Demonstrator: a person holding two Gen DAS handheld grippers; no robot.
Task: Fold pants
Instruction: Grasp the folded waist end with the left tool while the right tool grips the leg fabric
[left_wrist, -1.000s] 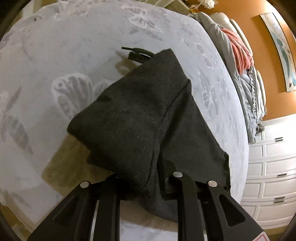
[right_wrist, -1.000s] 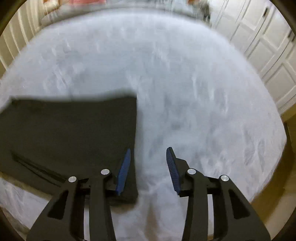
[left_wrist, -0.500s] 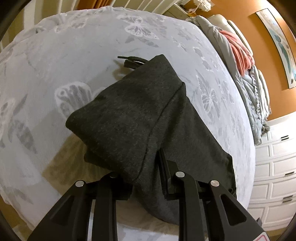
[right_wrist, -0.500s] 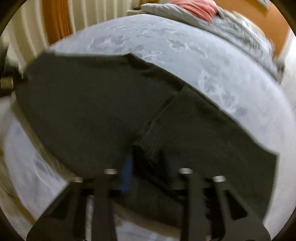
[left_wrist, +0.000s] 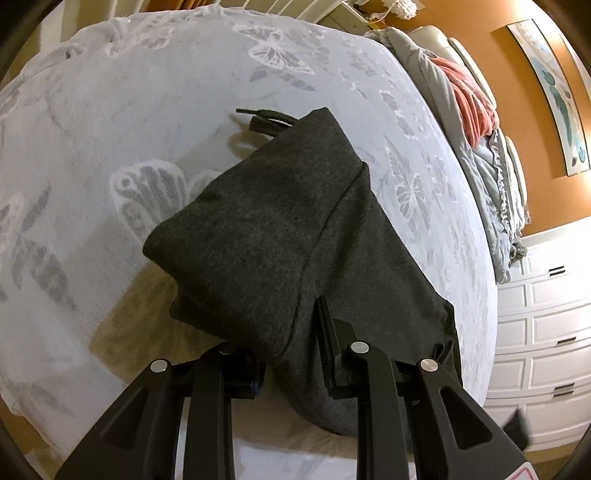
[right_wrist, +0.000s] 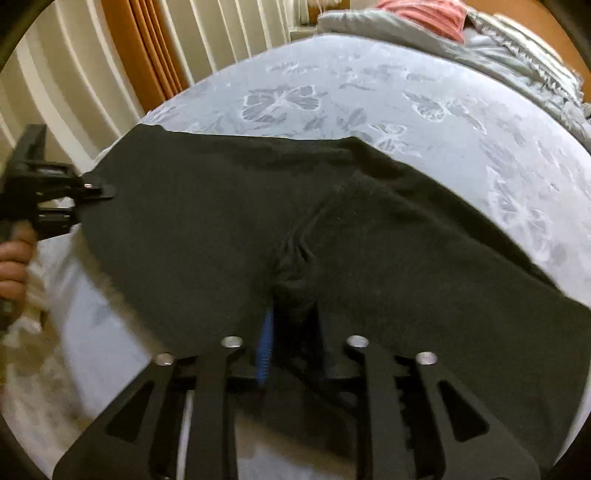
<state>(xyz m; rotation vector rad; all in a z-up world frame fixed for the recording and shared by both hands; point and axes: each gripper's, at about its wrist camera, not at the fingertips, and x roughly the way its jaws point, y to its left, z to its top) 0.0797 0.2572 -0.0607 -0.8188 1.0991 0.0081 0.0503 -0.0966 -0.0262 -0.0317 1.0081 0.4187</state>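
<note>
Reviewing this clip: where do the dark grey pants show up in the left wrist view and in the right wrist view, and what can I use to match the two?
Left wrist: the pants fill the centre, running down between the left gripper fingers.
Right wrist: they span the middle band, bunched at the right gripper.
Shared landmark: the butterfly-print bedspread, with the pink blanket beyond it.

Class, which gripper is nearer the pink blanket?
Hard to call. The left gripper and the right gripper each clamp the pants, both far from the pink blanket.
</note>
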